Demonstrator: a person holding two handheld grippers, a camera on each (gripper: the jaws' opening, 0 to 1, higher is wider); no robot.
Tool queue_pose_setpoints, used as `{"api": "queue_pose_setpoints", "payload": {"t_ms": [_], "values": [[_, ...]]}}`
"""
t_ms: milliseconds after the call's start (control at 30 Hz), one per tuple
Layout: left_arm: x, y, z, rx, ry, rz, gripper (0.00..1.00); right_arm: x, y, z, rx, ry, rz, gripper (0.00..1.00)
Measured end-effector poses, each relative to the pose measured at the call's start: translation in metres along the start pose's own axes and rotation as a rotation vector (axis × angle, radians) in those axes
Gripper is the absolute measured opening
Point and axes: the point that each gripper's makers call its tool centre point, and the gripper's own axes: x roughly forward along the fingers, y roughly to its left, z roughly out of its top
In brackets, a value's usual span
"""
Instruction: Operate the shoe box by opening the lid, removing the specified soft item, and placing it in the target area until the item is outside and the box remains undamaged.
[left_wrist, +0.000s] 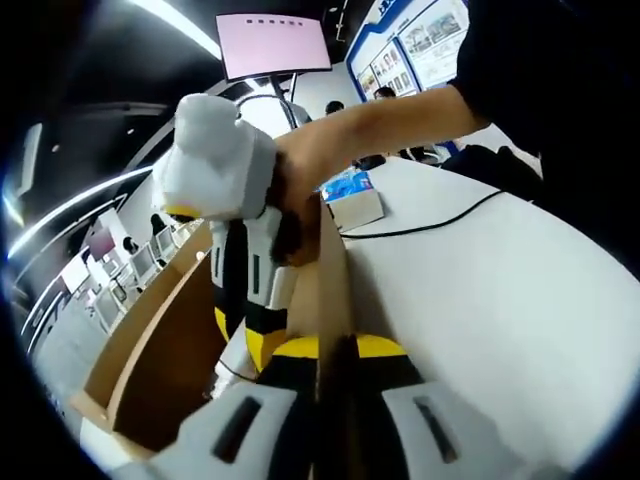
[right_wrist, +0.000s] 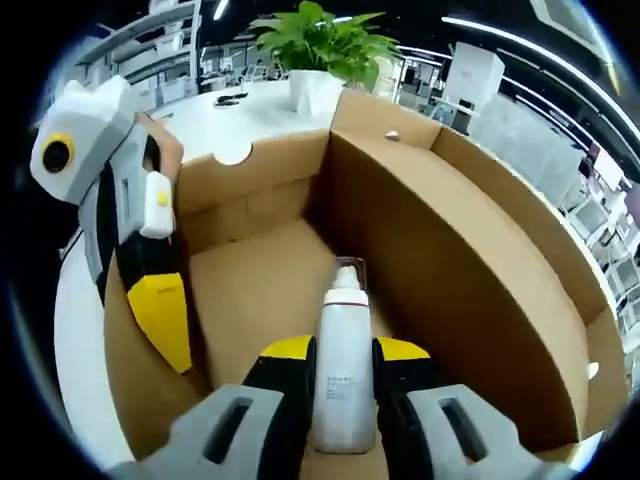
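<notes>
The open brown cardboard shoe box (right_wrist: 470, 250) has its inside in the right gripper view. My right gripper (right_wrist: 345, 352) is inside the box, shut on a white capped bottle (right_wrist: 345, 315) whose cap points away over the box floor. My left gripper (left_wrist: 335, 350) is shut on the thin upper edge of the box's side wall (left_wrist: 332, 270). From the right gripper view, that left gripper (right_wrist: 150, 300) straddles the left wall, with one yellow jaw inside. In the left gripper view, a hand holds the right gripper (left_wrist: 245, 345), which reaches down into the box (left_wrist: 150, 350).
The box stands on a white table (left_wrist: 480, 300). A black cable (left_wrist: 440, 222) and a small box with a blue top (left_wrist: 355, 200) lie farther off. A green plant in a white pot (right_wrist: 320, 60) stands beyond the box's far end.
</notes>
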Motion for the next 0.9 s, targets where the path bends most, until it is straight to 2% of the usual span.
{"api": "queue_pose_setpoints", "payload": {"t_ms": [33, 67, 100, 133, 267, 533, 667, 900], "values": [[0.000, 0.000, 0.000, -0.001, 0.000, 0.000, 0.08, 0.000, 0.004, -0.009, -0.018, 0.061, 0.010, 0.22], [0.000, 0.000, 0.000, 0.002, -0.001, 0.000, 0.08, 0.002, 0.000, -0.009, -0.019, 0.065, 0.004, 0.22], [0.000, 0.000, 0.000, 0.002, -0.001, 0.001, 0.08, 0.004, -0.002, -0.003, -0.022, 0.039, 0.004, 0.22], [0.000, 0.000, 0.000, 0.000, 0.000, 0.000, 0.08, 0.003, -0.002, -0.007, -0.016, 0.064, 0.011, 0.22], [0.000, 0.000, 0.000, 0.000, 0.000, 0.001, 0.08, 0.004, -0.002, -0.009, 0.047, 0.086, 0.036, 0.22], [0.000, 0.000, 0.000, 0.000, 0.001, 0.002, 0.08, 0.005, -0.003, -0.009, 0.033, 0.146, 0.056, 0.24], [0.001, 0.001, 0.000, 0.000, 0.001, 0.003, 0.08, 0.006, -0.003, -0.009, 0.044, 0.189, 0.089, 0.21], [0.001, 0.002, 0.000, -0.001, 0.001, 0.003, 0.08, 0.010, -0.006, -0.008, 0.041, 0.208, 0.109, 0.21]]}}
